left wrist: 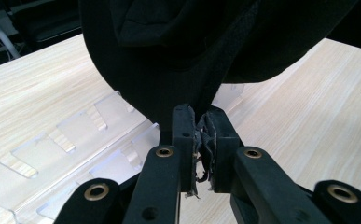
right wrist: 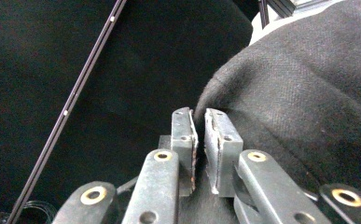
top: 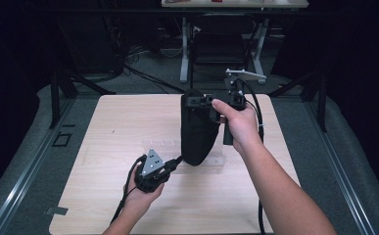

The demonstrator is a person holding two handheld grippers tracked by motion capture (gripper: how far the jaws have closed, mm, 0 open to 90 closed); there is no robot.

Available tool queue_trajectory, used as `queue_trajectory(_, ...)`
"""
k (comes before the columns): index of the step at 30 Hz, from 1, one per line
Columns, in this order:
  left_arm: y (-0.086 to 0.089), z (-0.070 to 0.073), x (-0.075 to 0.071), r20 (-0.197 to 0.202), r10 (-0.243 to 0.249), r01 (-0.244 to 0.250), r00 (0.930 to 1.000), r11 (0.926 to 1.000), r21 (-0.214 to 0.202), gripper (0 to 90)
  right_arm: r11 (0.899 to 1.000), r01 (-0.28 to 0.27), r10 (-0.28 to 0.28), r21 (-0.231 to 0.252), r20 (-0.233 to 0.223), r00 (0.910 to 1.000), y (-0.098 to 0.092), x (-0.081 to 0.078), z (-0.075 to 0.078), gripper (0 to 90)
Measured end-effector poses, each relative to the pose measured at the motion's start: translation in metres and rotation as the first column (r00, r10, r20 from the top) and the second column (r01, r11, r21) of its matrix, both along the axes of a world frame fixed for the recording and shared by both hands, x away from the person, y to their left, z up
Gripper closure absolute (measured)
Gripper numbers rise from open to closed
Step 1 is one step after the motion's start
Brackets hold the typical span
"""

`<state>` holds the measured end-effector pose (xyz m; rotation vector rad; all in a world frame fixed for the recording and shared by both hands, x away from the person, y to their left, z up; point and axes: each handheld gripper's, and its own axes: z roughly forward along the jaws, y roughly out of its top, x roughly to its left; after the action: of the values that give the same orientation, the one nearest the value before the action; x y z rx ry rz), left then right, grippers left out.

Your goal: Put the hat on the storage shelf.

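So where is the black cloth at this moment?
In the high view the black cloth hangs mid-table above the clear plastic rack, pinched between the right gripper on top and the left gripper below.

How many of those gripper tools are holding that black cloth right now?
2. The left gripper pinches the black cloth at its low tip, near the clear plastic rack; the right gripper clamps its top edge, held up above the table.

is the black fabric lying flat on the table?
No, the black fabric hangs upright, pinched by the right gripper above and the left gripper below.
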<state>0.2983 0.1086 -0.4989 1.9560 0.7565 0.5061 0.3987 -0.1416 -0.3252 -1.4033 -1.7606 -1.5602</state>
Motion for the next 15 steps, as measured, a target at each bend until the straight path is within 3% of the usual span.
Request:
queue_trajectory(8, 0.007, -0.005, 0.000, 0.001, 0.027, -0.027, 0.9996, 0.9993, 0.026, 85.9, 1.000, 0.013, -0.013, -0.002, 0.025, 0.9996, -0.013, -0.005, 0.006, 81.0)
queue_trajectory(15, 0.014, -0.023, 0.004, -0.040, 0.059, -0.056, 0.9975, 0.9969, 0.054, 85.7, 1.000, 0.027, -0.027, 0.000, 0.034, 0.9990, -0.028, -0.009, 0.005, 79.3)
